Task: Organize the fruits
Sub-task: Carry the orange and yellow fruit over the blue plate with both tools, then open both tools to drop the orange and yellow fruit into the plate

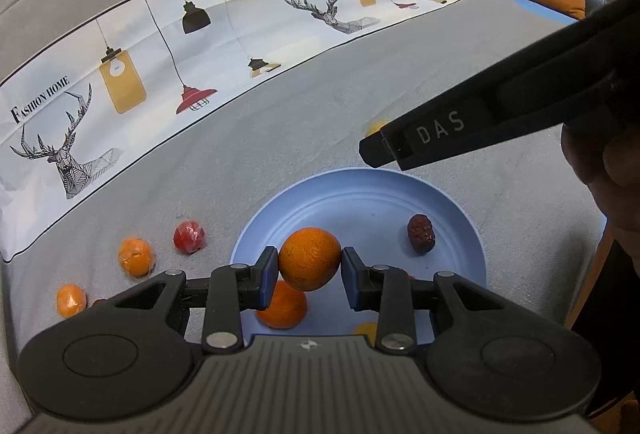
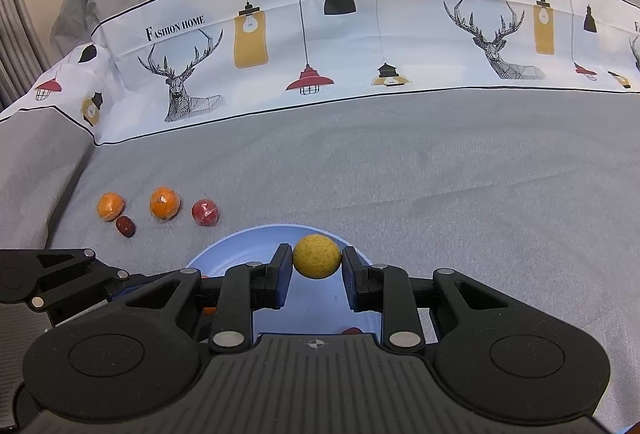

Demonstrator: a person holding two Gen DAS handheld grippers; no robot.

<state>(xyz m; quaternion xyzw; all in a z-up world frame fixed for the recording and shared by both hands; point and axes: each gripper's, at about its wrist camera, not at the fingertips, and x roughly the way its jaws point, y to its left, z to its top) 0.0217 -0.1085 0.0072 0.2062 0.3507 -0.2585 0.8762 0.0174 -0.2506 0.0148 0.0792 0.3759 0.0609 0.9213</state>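
Orange clamped in my left tongs [image 1: 309,261], yellow ball [image 2: 317,256] in my right tongs [image 2: 317,262]; over the blue plate [image 1: 460,218], either may roll off.

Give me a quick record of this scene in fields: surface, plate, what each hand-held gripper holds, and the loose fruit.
surface: grey cloth with a printed deer-and-lamp band
plate: blue plate, holding an orange and a dark red date
left hand-held gripper: shut on a larger orange, above the plate
right hand-held gripper: shut on a yellow ball-shaped fruit, above the plate's far rim
loose on cloth: two wrapped orange fruits, one wrapped red fruit, one date
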